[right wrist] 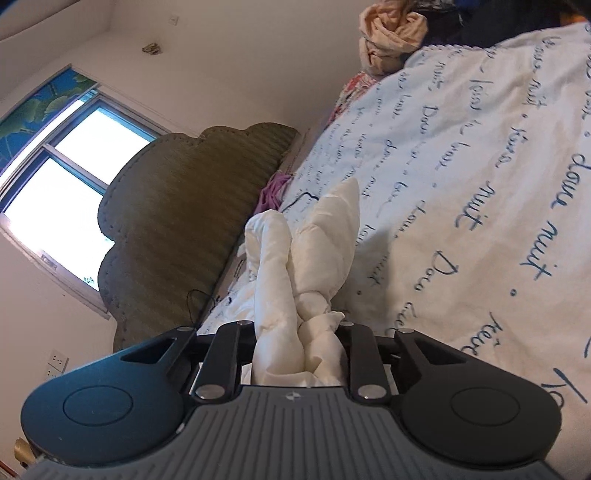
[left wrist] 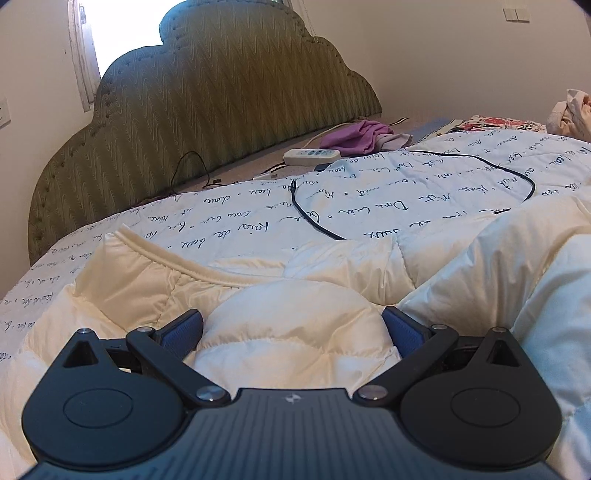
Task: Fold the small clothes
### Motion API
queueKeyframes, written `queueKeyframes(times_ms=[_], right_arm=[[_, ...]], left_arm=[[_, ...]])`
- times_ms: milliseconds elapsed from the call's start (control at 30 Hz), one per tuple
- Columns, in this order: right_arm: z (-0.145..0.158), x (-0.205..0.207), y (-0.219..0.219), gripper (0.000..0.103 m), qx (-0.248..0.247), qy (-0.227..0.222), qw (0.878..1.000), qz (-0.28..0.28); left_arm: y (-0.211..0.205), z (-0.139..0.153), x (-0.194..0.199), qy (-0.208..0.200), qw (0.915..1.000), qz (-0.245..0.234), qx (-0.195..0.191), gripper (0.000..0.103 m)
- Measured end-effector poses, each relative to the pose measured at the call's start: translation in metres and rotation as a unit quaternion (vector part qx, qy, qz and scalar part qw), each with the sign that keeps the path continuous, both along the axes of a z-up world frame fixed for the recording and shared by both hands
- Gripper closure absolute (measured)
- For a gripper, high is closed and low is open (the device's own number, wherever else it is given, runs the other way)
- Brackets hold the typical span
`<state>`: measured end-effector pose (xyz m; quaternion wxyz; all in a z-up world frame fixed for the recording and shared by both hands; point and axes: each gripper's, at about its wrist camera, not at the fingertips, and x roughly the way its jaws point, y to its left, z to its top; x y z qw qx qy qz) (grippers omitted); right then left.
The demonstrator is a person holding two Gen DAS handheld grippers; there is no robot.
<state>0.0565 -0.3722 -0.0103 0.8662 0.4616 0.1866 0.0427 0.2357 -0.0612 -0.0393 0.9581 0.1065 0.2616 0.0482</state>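
We record a bed covered by a white quilted bedspread printed with dark cursive script (left wrist: pixel 388 192), set against plain off-white walls (left wrist: pixel 424 55). At its head we find a scalloped, olive-green upholstered headboard with a chevron weave (left wrist: pixel 229 103). Behind it we note a metal-framed window (right wrist: pixel 70 177) admitting strong, overexposed daylight, with a blue leaf-patterned blind (right wrist: pixel 40 107) rolled up above it. We observe a white wall socket (right wrist: pixel 57 363) low beside the headboard and a white double light switch (left wrist: pixel 516 14) high on the wall
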Motion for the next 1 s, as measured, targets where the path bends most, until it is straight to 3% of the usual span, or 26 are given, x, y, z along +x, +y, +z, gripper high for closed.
queueKeyframes(times_ms=[300, 733, 1000], right_arm=[[0.053, 0.01, 0.034, 0.078, -0.042, -0.05, 0.997, 0.04], [0.106, 0.037, 0.106, 0.078, -0.075, -0.096, 0.982, 0.142], [0.111, 0.037, 0.11, 0.078, -0.069, -0.094, 0.983, 0.141]], left_arm=[[0.0, -0.001, -0.001, -0.003, 1.0, 0.001, 0.003, 0.0], [-0.016, -0.006, -0.004, -0.02, 0.9979, 0.011, 0.06, 0.0], [0.0, 0.003, -0.002, -0.004, 1.0, 0.005, 0.007, 0.0]])
